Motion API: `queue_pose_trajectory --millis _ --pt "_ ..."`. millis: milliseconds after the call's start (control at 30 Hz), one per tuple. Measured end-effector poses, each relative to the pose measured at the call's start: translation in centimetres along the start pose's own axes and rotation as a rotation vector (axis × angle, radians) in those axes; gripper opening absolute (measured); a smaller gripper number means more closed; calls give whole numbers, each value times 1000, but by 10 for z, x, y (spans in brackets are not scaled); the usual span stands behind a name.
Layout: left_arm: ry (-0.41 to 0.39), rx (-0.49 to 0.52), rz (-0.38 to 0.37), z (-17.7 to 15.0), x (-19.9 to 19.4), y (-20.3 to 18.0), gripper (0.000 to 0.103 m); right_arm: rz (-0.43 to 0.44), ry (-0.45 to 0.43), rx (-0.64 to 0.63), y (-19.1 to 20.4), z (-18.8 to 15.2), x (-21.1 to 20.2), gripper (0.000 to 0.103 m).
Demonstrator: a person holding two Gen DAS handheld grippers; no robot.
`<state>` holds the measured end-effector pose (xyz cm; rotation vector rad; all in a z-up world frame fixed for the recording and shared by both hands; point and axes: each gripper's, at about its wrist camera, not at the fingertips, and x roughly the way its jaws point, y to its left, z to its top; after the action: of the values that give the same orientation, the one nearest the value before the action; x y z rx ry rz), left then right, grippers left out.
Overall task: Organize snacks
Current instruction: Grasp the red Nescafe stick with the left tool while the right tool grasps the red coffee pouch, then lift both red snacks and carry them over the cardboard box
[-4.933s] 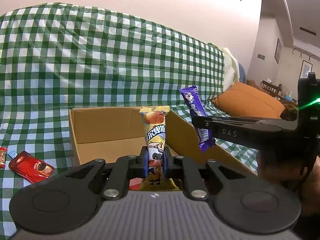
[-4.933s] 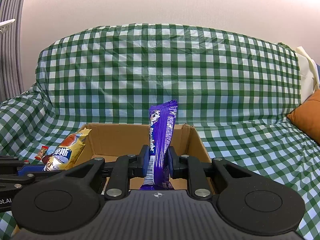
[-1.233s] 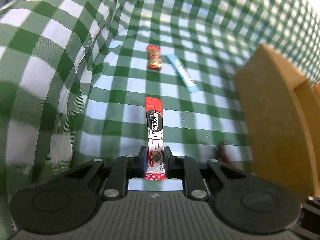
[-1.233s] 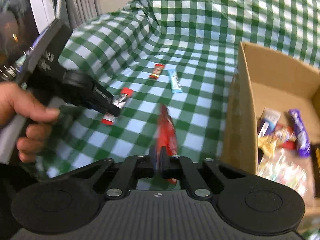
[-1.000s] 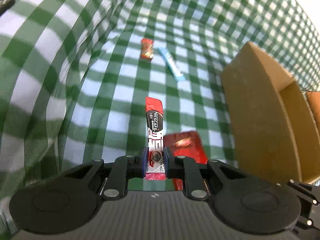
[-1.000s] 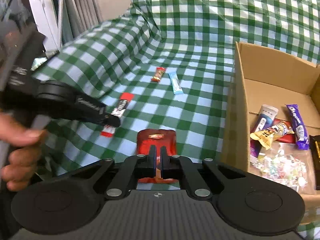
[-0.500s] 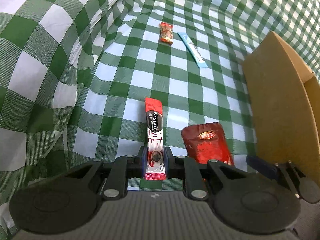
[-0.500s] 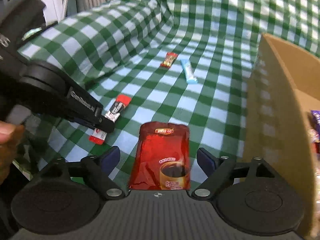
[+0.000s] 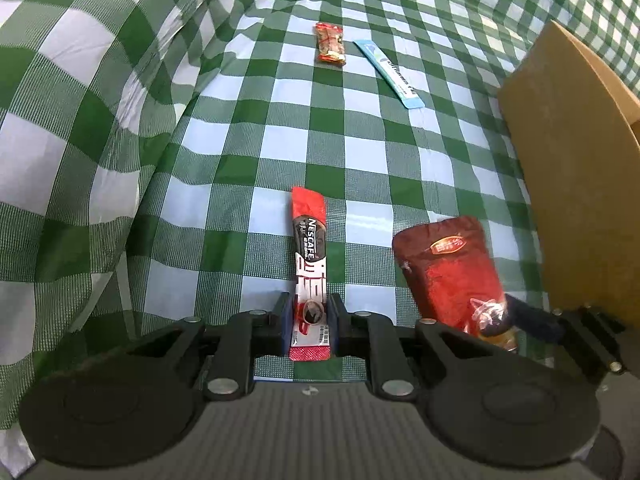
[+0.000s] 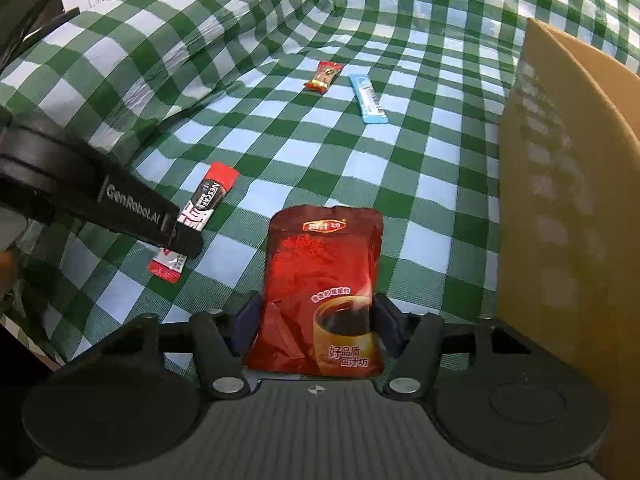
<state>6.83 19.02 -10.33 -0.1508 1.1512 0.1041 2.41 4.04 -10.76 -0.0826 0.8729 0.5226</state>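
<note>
Snacks lie loose on the green-checked cloth (image 9: pixel 360 152) ahead of both my tools. My left gripper (image 9: pixel 310 320) is narrowed onto the near end of a red Nescafé coffee stick (image 9: pixel 310 256), its pads pressing both long edges; the stick runs straight out from the fingers, flat on the cloth. My right gripper (image 10: pixel 318 320) has just been closing around a red coffee pouch (image 10: pixel 322 288); the pouch sits between the fingers, which stand at its two edges, though I cannot tell whether they press yet. Pouch lies just right of the stick, apart from it. Farther out from both tools: a small red candy wrapper (image 9: pixel 329 43) and, just beside it to the right, a light-blue sachet stick (image 9: pixel 390 73). Cardboard box (image 10: pixel 560 216) wall stands close on the right of the pouch.
</note>
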Motion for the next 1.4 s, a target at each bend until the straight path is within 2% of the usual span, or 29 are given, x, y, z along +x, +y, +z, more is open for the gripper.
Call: queue_pose_trajectory --millis 100,367,567,800,900,1033,1133,1233,1267,1400 --pt "-17 6 2 1 -2 0 19 3 -22 11 -2 1 -8 57" --pt "-124 -30 -29 7 -20 0 19 16 -144 1 -3 6 -38 55" --pt "-217 -33 -42 13 -35 -7 19 31 -280 -8 -6 16 -73 55" --pt "-343 -5 -85 21 -54 -28 19 58 -474 -3 -34 40 -142 55" --pt "-382 6 -118 23 -60 -41 19 36 -540 -17 -58 54 -166 55" --pt "-418 28 -157 24 -65 -60 19 -54 -598 -71 -100 61 -176 55" --pt "-447 50 -176 26 -67 -75 19 -116 -598 1 -137 49 -168 55" --pt "-473 69 -191 27 -69 -88 19 -157 -531 125 -165 38 -156 55" --pt "-482 74 -197 27 -70 -93 19 -157 -546 151 -170 35 -157 55" --pt "-533 107 -239 27 -75 -115 19 -222 -594 92 -179 31 -160 55"
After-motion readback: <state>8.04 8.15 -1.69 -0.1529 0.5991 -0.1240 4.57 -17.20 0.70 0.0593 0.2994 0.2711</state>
